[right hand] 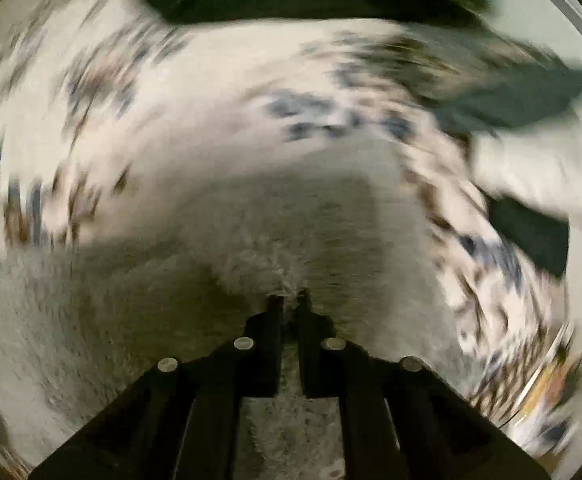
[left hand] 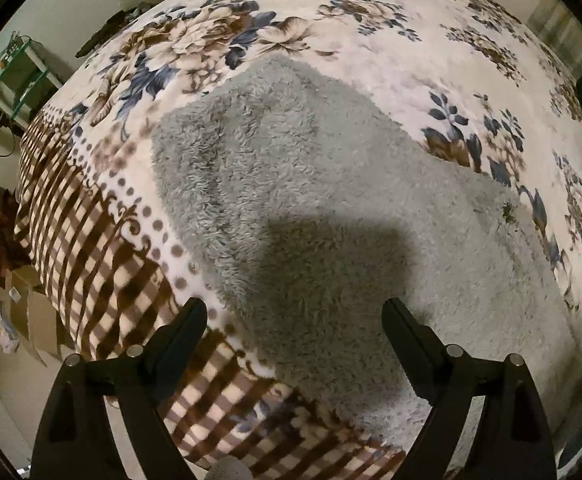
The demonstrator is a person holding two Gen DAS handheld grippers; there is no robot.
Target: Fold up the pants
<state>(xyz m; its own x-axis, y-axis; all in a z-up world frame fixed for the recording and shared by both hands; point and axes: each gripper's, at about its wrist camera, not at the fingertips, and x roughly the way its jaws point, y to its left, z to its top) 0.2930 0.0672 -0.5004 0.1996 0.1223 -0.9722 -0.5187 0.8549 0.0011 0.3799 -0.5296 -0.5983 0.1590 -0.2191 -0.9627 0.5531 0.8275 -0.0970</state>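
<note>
Beneath both claws I have the bed (left hand: 371, 20), covered by a floral and checked blanket (left hand: 103, 240) that fills nearly all of the left wrist view, and spread flat on it lie the grey fleece pants (left hand: 291, 184), reaching from just under my left claw away toward the far side and off to its right. From the pile I judge them soft, thick and light, with no stiffness at all: they should sag from any pinch, drag on the plush blanket instead of sliding, and bulk up once doubled. The left claw (left hand: 295, 312) hangs released, its jaws wide apart, straddling the near edge of the fleece where it meets the checked border, with nothing between them. That edge looks to me like the place to take hold, pinching deep enough to gather the whole thickness and not only the fluff. The right wrist view is badly blurred, yet the right claw (right hand: 289, 300) shows clenched, tips nearly together and buried in the grey pile; I read that as a nip of fleece grasped, though how much cloth it has I cannot tell.
</note>
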